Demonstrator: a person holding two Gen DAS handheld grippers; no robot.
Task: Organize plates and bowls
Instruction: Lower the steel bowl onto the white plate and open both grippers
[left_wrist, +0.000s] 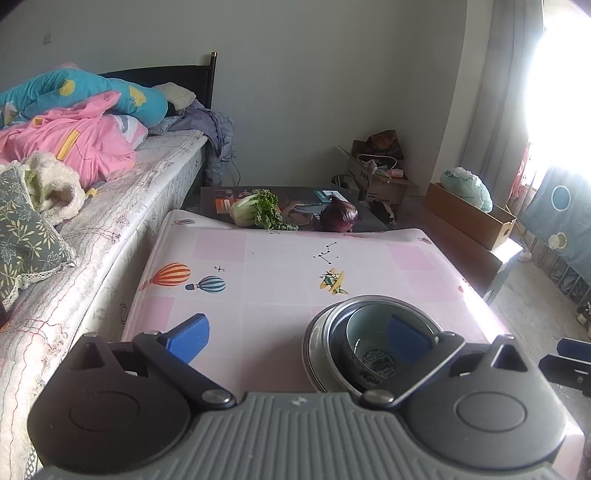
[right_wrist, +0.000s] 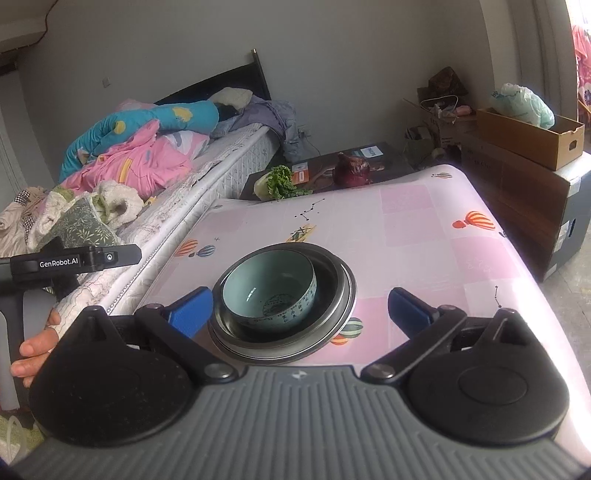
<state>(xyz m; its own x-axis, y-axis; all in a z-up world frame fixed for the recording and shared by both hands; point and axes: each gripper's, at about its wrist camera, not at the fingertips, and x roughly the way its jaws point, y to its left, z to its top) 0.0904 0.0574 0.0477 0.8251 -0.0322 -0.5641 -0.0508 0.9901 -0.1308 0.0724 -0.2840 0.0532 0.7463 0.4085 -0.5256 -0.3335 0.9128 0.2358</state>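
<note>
A pale blue patterned ceramic bowl (right_wrist: 271, 291) sits inside nested steel bowls and a steel plate (right_wrist: 332, 336) on the pink table. The stack also shows in the left wrist view: ceramic bowl (left_wrist: 369, 354), steel bowl (left_wrist: 332, 328). My left gripper (left_wrist: 299, 336) is open and empty, its right fingertip (left_wrist: 406, 341) above the stack. My right gripper (right_wrist: 299, 310) is open and empty, with the stack just ahead between its blue fingers. The left gripper also shows in the right wrist view (right_wrist: 74, 260).
The pink patterned tablecloth (right_wrist: 424, 229) covers the table. A green leafy cabbage (left_wrist: 255, 212) and a purple onion (left_wrist: 338, 218) lie at the far edge. A bed with bedding (left_wrist: 74, 147) runs along the left. Cardboard boxes (right_wrist: 528, 140) stand at the right.
</note>
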